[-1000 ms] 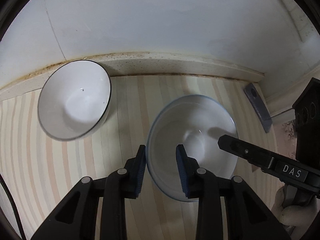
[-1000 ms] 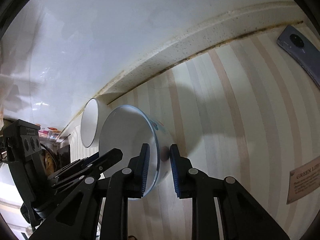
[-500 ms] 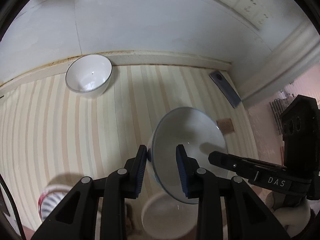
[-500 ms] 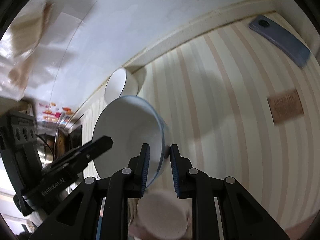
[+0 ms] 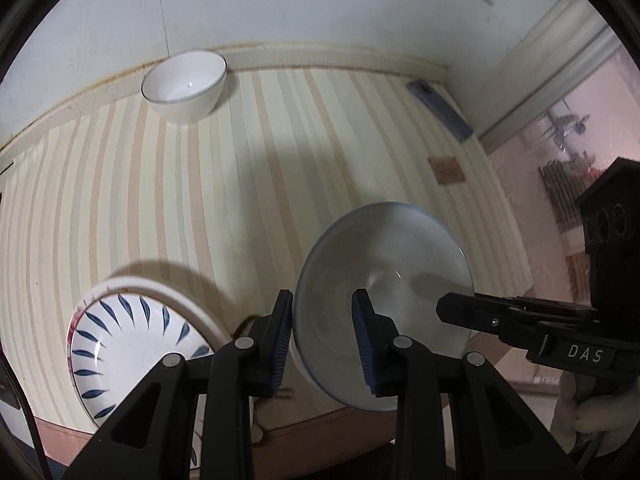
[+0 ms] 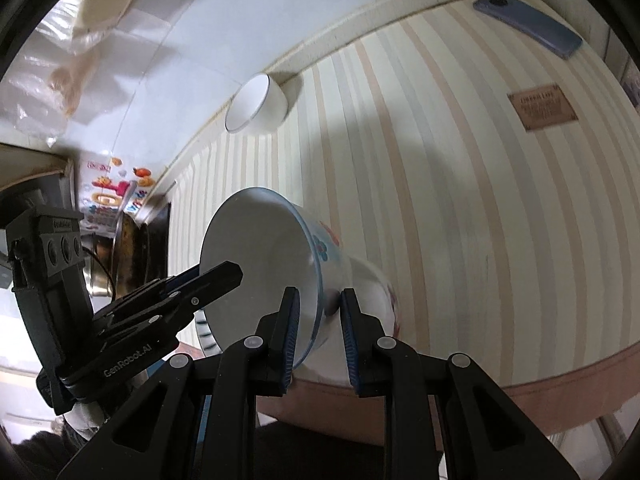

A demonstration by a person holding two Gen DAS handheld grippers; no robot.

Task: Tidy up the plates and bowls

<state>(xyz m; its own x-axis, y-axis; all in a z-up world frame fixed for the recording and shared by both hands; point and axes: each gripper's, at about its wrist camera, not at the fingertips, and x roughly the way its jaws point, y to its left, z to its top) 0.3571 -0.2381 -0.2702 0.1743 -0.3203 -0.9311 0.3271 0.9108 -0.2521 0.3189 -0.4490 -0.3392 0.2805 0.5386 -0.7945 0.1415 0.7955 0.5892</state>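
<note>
A white bowl with a blue rim and a flower pattern (image 5: 384, 272) hangs tilted above the front of the striped table (image 5: 160, 200). My left gripper (image 5: 323, 296) is shut on its left rim, one pad inside and one outside. My right gripper (image 6: 320, 294) is shut on the opposite rim of the flowered bowl (image 6: 256, 264). A plain white bowl with a dark rim (image 5: 184, 86) stands at the back by the wall. A plate with blue leaf marks (image 5: 132, 340) lies at the front left, partly hidden behind my left gripper.
A blue phone (image 5: 440, 110) lies at the back right corner, with a small brown label (image 5: 448, 170) in front of it. A metal pot (image 6: 124, 256) stands beyond the table's left end. The table's front edge runs just below the held bowl.
Both grippers have lifted the flowered bowl and drawn it back from the wall toward the table's front edge. The white bowl has stayed behind. The leaf plate has come into view.
</note>
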